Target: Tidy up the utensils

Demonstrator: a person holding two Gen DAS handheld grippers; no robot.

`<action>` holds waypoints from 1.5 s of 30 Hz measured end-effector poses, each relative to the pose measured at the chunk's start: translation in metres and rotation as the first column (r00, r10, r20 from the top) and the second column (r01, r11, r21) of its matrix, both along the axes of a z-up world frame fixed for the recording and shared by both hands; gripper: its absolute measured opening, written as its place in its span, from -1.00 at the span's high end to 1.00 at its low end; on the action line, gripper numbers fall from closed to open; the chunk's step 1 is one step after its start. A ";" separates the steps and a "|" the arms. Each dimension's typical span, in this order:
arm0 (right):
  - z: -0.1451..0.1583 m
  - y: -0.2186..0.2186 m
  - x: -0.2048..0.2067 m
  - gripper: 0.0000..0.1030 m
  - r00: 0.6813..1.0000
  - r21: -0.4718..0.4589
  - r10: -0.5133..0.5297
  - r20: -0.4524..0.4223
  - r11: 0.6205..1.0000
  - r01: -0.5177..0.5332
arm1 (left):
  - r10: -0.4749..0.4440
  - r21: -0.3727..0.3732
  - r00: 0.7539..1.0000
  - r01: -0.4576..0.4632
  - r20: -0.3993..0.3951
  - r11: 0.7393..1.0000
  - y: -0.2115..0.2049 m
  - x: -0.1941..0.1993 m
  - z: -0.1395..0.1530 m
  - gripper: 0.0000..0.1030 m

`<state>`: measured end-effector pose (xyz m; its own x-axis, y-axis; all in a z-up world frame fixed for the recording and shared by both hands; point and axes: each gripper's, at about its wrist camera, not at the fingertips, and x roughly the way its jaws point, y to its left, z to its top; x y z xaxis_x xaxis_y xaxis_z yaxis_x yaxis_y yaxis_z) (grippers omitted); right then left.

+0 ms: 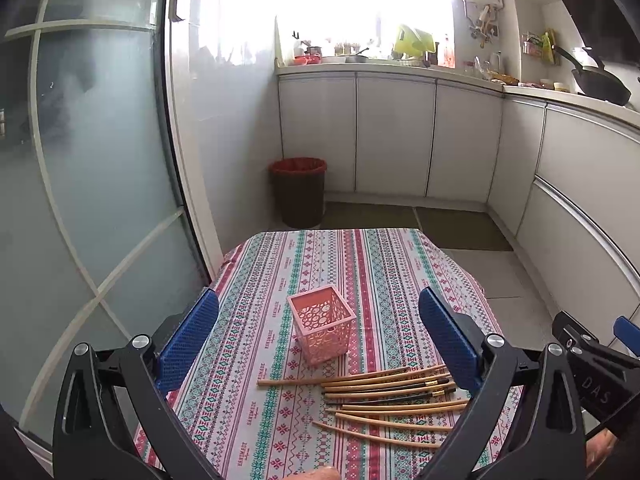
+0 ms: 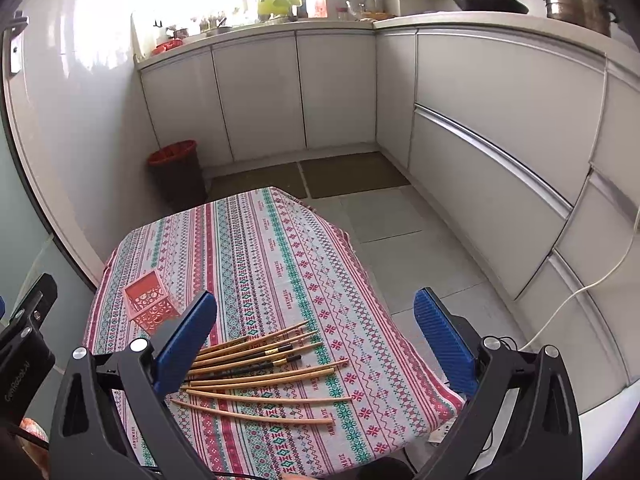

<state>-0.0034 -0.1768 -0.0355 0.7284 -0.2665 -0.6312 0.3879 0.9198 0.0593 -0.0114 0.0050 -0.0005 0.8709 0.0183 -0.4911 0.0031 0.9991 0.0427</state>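
Note:
A pink perforated square holder (image 1: 322, 327) stands upright and empty on the patterned tablecloth (image 1: 320, 264); it also shows in the right wrist view (image 2: 149, 302). Several wooden chopsticks (image 1: 384, 396), some with dark tips, lie loose in a fan in front of it, also seen from the right wrist (image 2: 264, 372). My left gripper (image 1: 320, 312) is open and empty, held above the holder. My right gripper (image 2: 316, 312) is open and empty, above the chopsticks. The right gripper's body shows at the left wrist view's right edge (image 1: 592, 364).
The small table sits in a kitchen corner. A dark bin with a red liner (image 1: 298, 192) stands on the floor beyond it. White cabinets (image 1: 400, 136) run along the back and right. A glass sliding door (image 1: 92, 160) is on the left. A white cable (image 2: 580, 288) hangs at right.

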 end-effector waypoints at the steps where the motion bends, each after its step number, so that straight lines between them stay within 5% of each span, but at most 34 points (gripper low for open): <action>1: 0.000 0.000 0.000 -0.87 1.000 0.002 -0.002 -0.003 1.000 0.002 | 0.000 0.000 1.000 0.000 0.003 1.000 0.001 -0.001 0.000 -0.86; 22: 0.010 -0.014 -0.016 -0.87 0.998 0.040 -0.045 0.035 0.998 0.044 | -0.055 0.029 0.992 0.052 0.116 0.998 -0.014 -0.019 0.020 -0.86; 45: 0.015 -0.013 -0.021 -0.87 0.997 0.060 -0.037 0.072 0.998 0.032 | -0.060 0.040 0.993 0.056 0.106 0.998 -0.016 -0.018 0.015 -0.86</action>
